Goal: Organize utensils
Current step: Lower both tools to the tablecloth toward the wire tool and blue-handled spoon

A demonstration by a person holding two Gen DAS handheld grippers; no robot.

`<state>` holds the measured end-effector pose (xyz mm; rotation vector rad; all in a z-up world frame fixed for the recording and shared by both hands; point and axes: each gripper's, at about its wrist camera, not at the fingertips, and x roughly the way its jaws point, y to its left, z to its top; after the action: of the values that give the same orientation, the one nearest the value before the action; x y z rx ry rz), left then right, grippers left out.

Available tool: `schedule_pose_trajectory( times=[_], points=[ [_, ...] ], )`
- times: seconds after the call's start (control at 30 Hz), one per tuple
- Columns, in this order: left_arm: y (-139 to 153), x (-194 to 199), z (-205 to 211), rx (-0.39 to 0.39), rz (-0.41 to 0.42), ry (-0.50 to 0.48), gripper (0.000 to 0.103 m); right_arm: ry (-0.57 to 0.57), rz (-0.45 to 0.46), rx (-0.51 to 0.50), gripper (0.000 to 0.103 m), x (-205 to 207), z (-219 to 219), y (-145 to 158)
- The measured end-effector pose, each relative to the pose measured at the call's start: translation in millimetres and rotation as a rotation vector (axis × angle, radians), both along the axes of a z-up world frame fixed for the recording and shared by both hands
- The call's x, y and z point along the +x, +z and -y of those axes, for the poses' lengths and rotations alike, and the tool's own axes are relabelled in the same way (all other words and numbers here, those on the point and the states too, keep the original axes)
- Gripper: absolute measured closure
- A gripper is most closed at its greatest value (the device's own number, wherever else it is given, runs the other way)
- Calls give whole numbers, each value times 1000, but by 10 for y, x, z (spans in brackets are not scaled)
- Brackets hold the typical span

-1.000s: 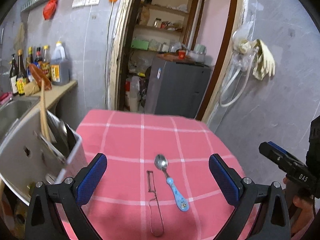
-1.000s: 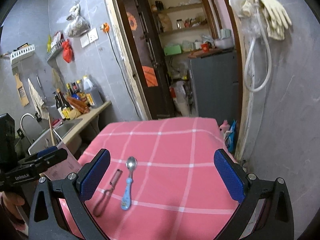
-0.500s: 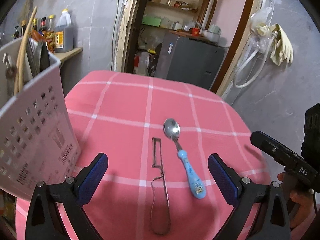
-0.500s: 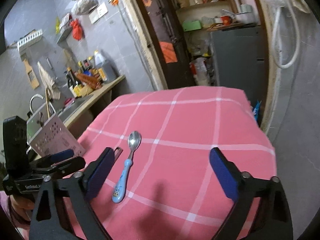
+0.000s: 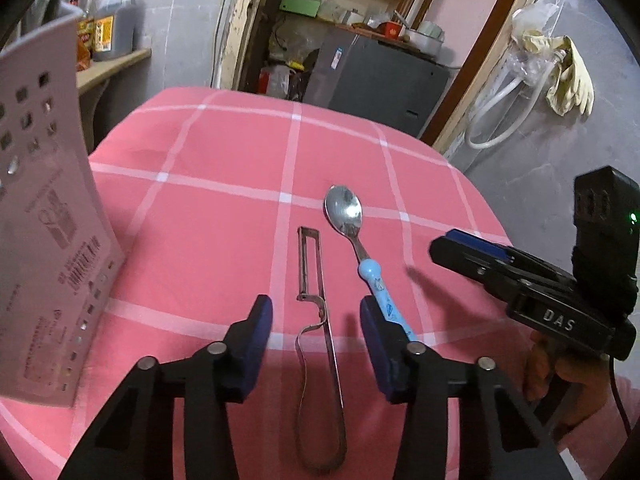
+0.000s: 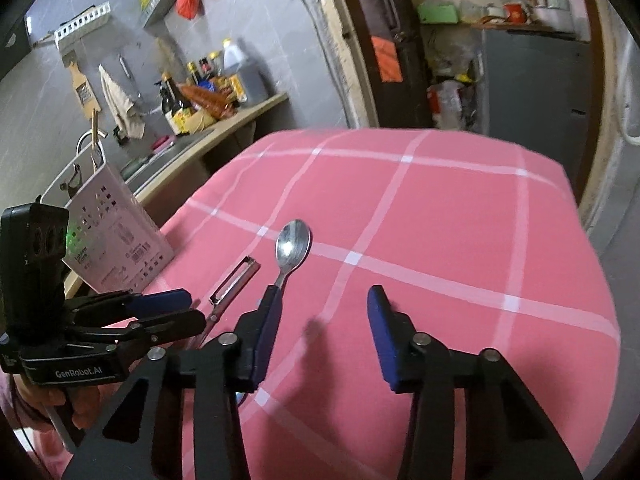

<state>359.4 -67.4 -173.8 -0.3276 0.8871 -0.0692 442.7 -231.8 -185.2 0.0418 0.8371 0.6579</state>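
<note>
A metal peeler (image 5: pixel 318 316) and a spoon (image 5: pixel 344 210) with a light-blue handle lie side by side on the pink checked tablecloth (image 5: pixel 224 152). My left gripper (image 5: pixel 316 312) is open and low over the cloth, its fingers either side of the peeler's handle, not touching it. A white perforated utensil holder (image 5: pixel 44 216) stands at the left. In the right wrist view the spoon (image 6: pixel 294 242) and peeler (image 6: pixel 236 278) lie ahead-left. My right gripper (image 6: pixel 322 304) is open and empty; its left finger covers the spoon's handle. The left gripper (image 6: pixel 160 312) shows at the left there.
The utensil holder (image 6: pixel 116 240) sits at the table's left edge beside a sink counter with bottles (image 6: pixel 208 84). A grey cabinet (image 5: pixel 380 76) stands behind the table in a doorway. The right gripper (image 5: pixel 500 264) hovers at the table's right side.
Both grippers have dropped closer to the table and narrowed their opening. The left gripper now straddles the peeler. The utensil holder has shifted further left in the left wrist view.
</note>
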Motion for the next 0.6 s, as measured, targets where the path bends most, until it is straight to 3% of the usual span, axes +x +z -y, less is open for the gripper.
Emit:
schedule_pose_trajectory(
  times=[0.17, 0.4, 0.47, 0.6],
  points=[
    [-65, 50, -29, -18, -13, 6, 65, 20, -33, -20, 68, 78, -105, -68],
    [-59, 164, 24, 37, -18, 1, 72, 61, -66, -24, 73, 189, -219, -119],
    [-60, 168, 18, 45, -15, 6, 78, 73, -65, -31, 73, 235, -269, -117],
    [-89, 161, -100, -9, -10, 28, 86, 114, -73, -53, 73, 329, -402, -118]
  ],
)
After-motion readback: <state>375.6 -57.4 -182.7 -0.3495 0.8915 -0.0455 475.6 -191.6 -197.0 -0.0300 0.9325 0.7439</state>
